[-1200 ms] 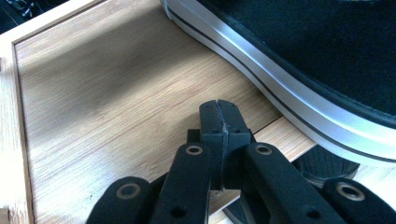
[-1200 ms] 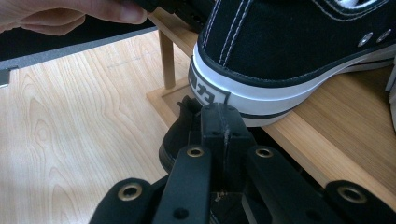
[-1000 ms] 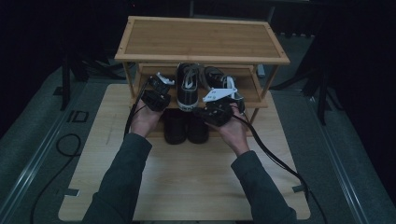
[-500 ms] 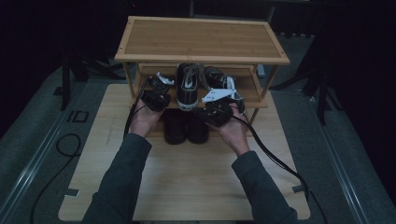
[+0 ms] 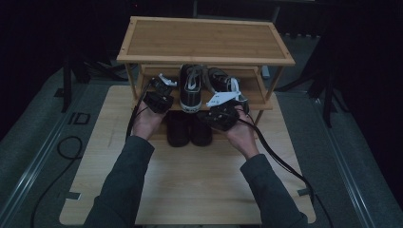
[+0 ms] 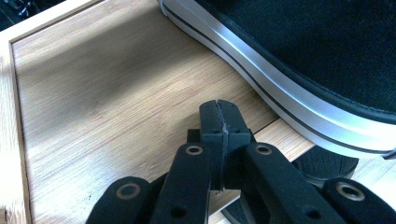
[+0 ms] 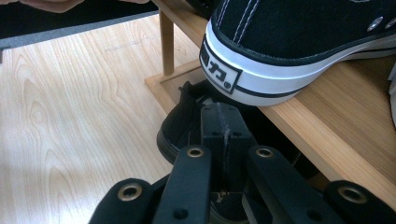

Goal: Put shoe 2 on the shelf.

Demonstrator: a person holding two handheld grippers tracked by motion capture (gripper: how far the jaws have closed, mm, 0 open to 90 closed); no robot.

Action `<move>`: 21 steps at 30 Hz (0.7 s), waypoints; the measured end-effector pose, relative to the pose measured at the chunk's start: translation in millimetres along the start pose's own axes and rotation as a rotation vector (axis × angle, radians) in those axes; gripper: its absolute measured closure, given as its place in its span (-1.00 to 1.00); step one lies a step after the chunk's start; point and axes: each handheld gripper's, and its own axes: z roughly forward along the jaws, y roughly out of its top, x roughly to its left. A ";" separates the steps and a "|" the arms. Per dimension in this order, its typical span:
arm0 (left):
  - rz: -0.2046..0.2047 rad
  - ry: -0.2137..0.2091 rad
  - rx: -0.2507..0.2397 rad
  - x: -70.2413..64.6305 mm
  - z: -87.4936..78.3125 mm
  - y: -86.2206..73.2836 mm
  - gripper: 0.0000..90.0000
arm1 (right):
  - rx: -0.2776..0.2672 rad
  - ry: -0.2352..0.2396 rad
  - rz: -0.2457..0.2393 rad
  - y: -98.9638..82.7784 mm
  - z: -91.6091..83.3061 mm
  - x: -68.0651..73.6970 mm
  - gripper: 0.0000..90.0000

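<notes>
A bamboo shoe rack (image 5: 204, 59) stands on a wooden board. A black sneaker with a white sole (image 5: 190, 88) rests on its middle shelf, and another (image 5: 221, 80) lies to its right. My left gripper (image 5: 164, 85) is shut and holds nothing, at the shelf's left part beside that sneaker's sole (image 6: 280, 79); its tips (image 6: 219, 116) hover over bare shelf wood. My right gripper (image 5: 210, 114) is shut and holds nothing at the shelf's front edge. Its tips (image 7: 223, 121) sit just below the sneaker's heel (image 7: 280, 56), above a dark shoe (image 7: 187, 121).
A pair of dark shoes (image 5: 187, 128) stands on the board (image 5: 199, 180) under the shelf's front edge. The rack's top shelf (image 5: 204, 38) is bare. Cables (image 5: 280, 161) trail back from both grippers. A rack leg (image 7: 166, 42) stands beyond the right gripper.
</notes>
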 end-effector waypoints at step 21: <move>0.002 -0.005 0.000 1.0 -0.3 -0.4 1.00 | 0.075 0.088 -0.073 -13.6 -30.4 -10.8 0.99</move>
